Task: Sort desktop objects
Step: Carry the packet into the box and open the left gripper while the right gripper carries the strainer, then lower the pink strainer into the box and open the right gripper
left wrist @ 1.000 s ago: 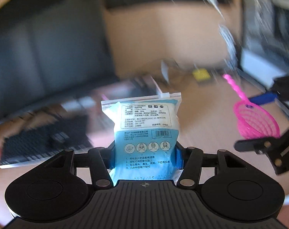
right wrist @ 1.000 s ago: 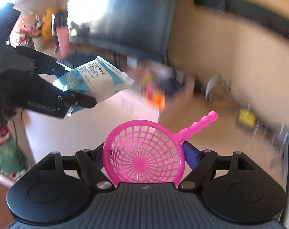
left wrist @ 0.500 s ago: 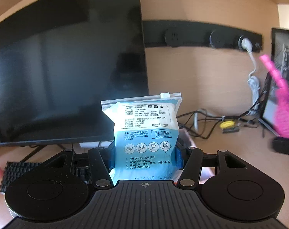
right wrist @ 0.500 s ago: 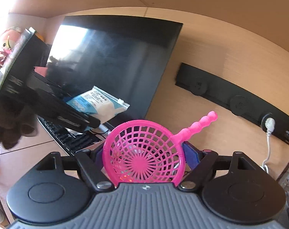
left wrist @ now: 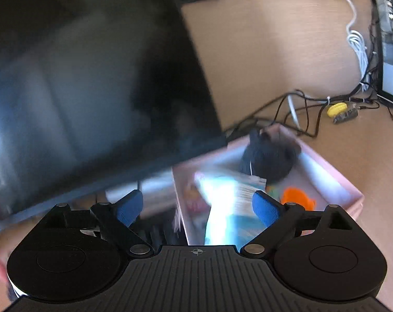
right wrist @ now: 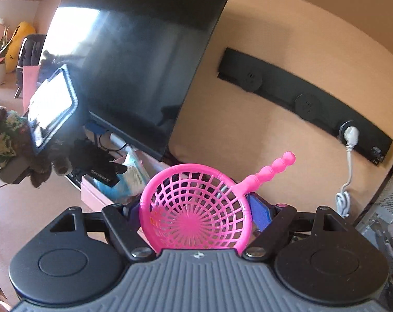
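pale pink open storage box [left wrist: 334, 179]: pink walls
blurred plastic mask packet [left wrist: 227, 208]: white and light blue
round plastic mesh scoop [right wrist: 196, 215]: hot pink, radial grid
gripper finger pads [left wrist: 264, 208]: blue

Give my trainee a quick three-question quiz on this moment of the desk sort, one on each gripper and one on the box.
1. True or false: the right gripper is clamped on the pink strainer.
2. The left gripper has its jaws opening. Where is the blue pack? A) pinched between the pads B) loose between the spread pads, above the pink box C) lying on the keyboard
3. Name one item already inside the box.

Key
1. True: both pads press on the strainer's rim.
2. B: the pack is blurred and neither pad presses on it.
3. The orange toy, or the dark round thing at the far end.
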The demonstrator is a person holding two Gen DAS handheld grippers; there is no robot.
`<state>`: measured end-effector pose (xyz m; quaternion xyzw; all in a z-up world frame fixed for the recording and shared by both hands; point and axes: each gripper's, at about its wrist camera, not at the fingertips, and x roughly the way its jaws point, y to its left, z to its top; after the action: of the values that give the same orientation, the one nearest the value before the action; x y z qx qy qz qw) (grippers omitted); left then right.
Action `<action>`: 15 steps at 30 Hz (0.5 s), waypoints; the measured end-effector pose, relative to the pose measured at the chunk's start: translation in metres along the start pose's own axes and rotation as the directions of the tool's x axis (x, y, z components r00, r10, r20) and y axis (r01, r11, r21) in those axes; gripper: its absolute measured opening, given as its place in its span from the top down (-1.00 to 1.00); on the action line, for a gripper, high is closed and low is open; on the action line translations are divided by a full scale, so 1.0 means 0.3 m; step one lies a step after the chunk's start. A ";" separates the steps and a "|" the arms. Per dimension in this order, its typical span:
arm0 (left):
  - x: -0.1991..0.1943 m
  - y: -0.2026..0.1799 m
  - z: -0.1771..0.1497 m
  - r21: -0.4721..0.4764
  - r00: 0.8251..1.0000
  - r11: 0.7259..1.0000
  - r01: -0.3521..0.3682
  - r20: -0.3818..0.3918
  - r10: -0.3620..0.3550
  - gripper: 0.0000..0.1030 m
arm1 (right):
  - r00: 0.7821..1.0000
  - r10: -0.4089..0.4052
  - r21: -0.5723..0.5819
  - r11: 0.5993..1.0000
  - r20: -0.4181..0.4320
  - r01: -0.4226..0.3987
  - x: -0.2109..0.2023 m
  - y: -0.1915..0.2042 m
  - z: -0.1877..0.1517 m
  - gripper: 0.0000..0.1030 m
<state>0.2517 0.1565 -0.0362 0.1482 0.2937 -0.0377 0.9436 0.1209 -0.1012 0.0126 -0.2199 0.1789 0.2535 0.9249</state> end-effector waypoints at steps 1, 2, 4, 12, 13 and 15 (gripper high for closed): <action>-0.016 0.010 -0.021 -0.027 1.000 1.000 -0.001 -0.013 0.001 -0.86 | 1.000 0.010 -0.001 1.000 -0.006 -0.010 0.002 0.009 -0.005 -0.55; -0.032 0.019 -0.039 -0.048 1.000 0.999 -0.008 -0.022 0.006 -0.86 | 1.000 0.025 -0.002 1.000 -0.013 -0.025 0.021 0.014 -0.004 -0.55; -0.073 0.047 -0.082 -0.109 0.999 0.994 -0.023 -0.049 0.018 -0.88 | 0.998 0.055 -0.007 0.998 -0.023 -0.055 0.070 0.023 0.005 -0.55; -0.261 0.131 -0.188 -0.368 0.991 0.929 -0.030 -0.129 -0.019 -0.91 | 0.986 0.169 -0.126 0.978 -0.009 -0.168 0.289 0.096 0.047 -0.55; -0.276 0.129 -0.194 -0.387 0.991 0.922 -0.031 -0.133 -0.023 -0.93 | 0.985 0.175 -0.145 0.974 0.001 -0.173 0.322 0.108 0.050 -0.55; -0.313 0.120 -0.203 -0.406 0.990 0.913 -0.040 -0.137 -0.018 -0.94 | 0.980 0.198 -0.195 0.962 0.017 -0.191 0.400 0.135 0.056 -0.55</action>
<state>0.1469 0.2078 -0.0217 -0.0481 0.3589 0.0399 0.9313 0.1993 -0.0146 -0.0392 -0.2850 0.1576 0.3629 0.8731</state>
